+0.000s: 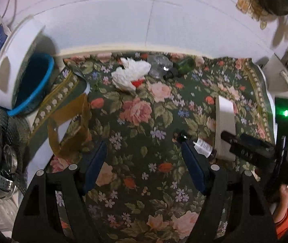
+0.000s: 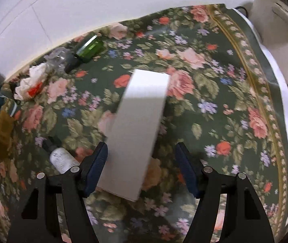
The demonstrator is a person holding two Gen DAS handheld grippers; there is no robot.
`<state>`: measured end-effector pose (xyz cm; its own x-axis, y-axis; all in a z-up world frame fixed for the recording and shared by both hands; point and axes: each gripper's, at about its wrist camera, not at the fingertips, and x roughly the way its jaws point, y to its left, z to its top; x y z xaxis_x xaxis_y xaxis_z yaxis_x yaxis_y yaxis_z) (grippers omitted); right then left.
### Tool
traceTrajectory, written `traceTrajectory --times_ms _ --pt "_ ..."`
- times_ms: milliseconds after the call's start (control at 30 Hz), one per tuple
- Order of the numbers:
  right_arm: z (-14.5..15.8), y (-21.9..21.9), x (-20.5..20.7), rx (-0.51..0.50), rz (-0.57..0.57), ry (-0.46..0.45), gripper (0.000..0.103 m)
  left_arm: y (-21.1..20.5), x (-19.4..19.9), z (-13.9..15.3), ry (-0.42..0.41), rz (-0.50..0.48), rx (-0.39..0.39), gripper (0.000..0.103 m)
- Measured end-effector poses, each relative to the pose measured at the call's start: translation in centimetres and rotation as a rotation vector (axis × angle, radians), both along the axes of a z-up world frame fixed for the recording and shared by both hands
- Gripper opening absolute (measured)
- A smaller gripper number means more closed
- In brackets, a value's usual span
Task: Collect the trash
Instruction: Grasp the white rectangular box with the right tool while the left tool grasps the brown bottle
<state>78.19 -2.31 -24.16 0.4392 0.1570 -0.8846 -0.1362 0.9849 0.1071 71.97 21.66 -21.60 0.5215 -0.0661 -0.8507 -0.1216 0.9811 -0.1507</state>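
A long white box (image 2: 139, 127) lies on the floral tablecloth (image 2: 214, 93) between the fingers of my right gripper (image 2: 141, 156), which is open around its near end. The box also shows in the left wrist view (image 1: 224, 125). A small bottle with a white label (image 2: 63, 159) lies beside it to the left (image 1: 203, 146). My left gripper (image 1: 144, 151) is open and empty over the cloth. Far off lie a crumpled white tissue (image 1: 130, 75), a clear plastic wrapper (image 1: 160, 64) and a green bottle (image 1: 184, 64). A white bin with a blue liner (image 1: 28, 81) stands at the left.
A brown paper piece (image 1: 71, 125) lies near the bin. A metal strainer (image 1: 4, 154) sits at the left edge. The white wall (image 1: 123, 20) runs behind the table. A white appliance (image 2: 275, 14) stands at the right beyond the cloth's edge.
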Motion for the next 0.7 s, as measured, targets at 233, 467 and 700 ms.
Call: traceTrajectory --times_ms 233,467,700 --pt "-1.3 1.8 0.9 -0.024 0.018 0.020 0.065 -0.6 -0.3 -1.4 0.043 0.017 -0.016 0.075" --pt "-1.3 -1.1 -0.4 -0.053 0.014 -0.016 0.051 -3.4 0.4 -3.3 0.088 -0.018 -0.075 0.075" --pt "0.0 -5.1 -1.6 -0.058 -0.028 -0.035 0.051 -8.1 2.6 -5.1 0.118 -0.058 -0.163 0.075"
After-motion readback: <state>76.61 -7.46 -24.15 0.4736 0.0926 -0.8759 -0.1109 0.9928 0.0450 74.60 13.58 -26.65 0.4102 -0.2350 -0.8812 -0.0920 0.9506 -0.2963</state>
